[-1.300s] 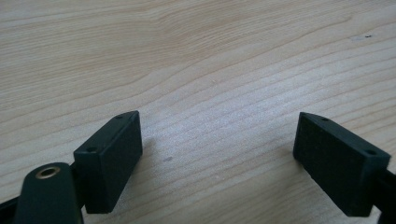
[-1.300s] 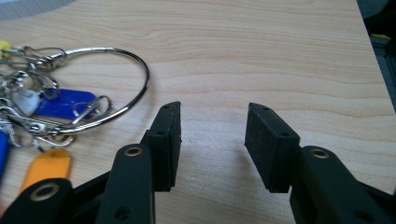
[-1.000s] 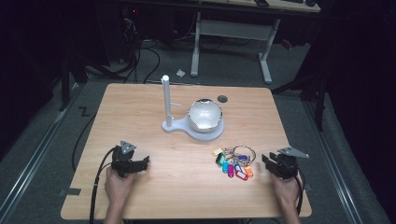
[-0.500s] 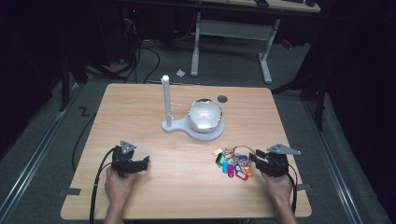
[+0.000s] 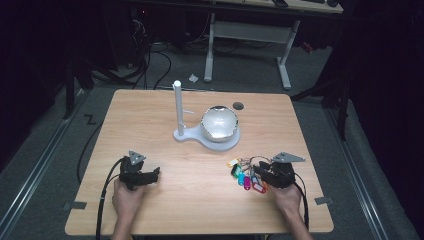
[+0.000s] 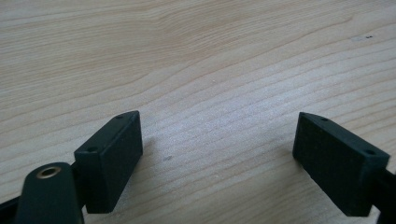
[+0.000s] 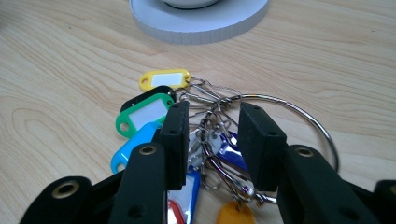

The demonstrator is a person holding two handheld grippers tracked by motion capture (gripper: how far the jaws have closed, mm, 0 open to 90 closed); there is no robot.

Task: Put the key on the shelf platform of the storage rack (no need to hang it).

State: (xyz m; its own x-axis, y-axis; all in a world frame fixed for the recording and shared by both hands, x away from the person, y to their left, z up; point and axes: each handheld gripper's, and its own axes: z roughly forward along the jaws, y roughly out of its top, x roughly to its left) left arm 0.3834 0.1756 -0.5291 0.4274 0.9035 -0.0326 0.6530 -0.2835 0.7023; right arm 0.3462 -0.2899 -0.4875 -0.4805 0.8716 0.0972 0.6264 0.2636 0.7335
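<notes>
A bunch of coloured key tags on a big metal ring lies on the wooden table at the front right. In the right gripper view, yellow, green and blue tags fan out to the left. My right gripper is down over the bunch. Its jaws are partly closed, open by a narrow gap, and the small rings sit between them without being visibly pinched. My left gripper rests at the front left, wide open over bare wood.
A white stand with an upright post and a shiny dome sits mid-table; its round base lies just beyond the keys. A small round hole is near the far edge.
My right gripper has moved left from the table's right edge onto the key bunch. The left gripper has stayed put.
</notes>
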